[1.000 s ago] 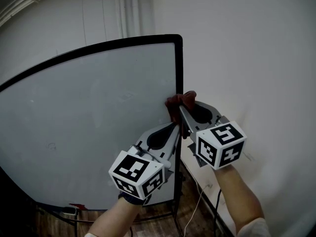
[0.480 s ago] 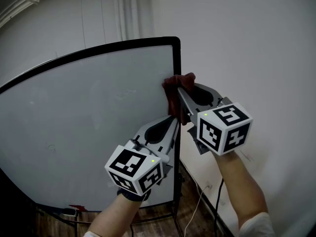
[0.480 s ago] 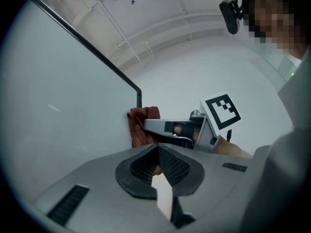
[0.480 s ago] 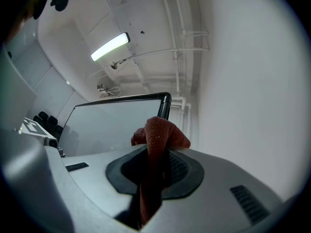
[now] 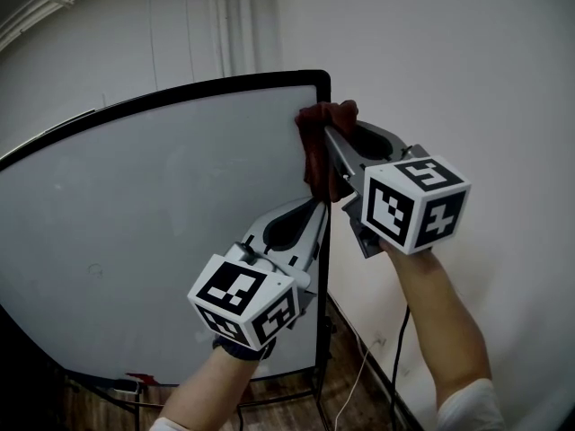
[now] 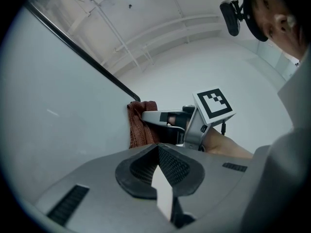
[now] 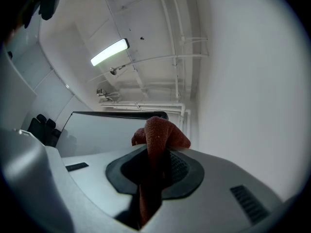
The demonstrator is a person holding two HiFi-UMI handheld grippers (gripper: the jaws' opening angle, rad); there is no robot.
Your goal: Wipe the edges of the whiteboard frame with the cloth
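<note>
Cloth: judged soft, light and limp; best pinched at a bunched fold | location: pressed to right edge of frame, just below top corner | right gripper: fingers clenched on cloth | left gripper: fingers seemingly closed on frame edge, lower down | change: cloth is found higher up the edge than 0.5 s ago; left gripper is unmoved.

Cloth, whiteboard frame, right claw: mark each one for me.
cloth (image 5: 314, 158): head view, on the hanging fold.
whiteboard frame (image 5: 323, 77): head view, on the top right corner.
right claw (image 7: 154, 154): right gripper view, between the tips, shut on the cloth.
</note>
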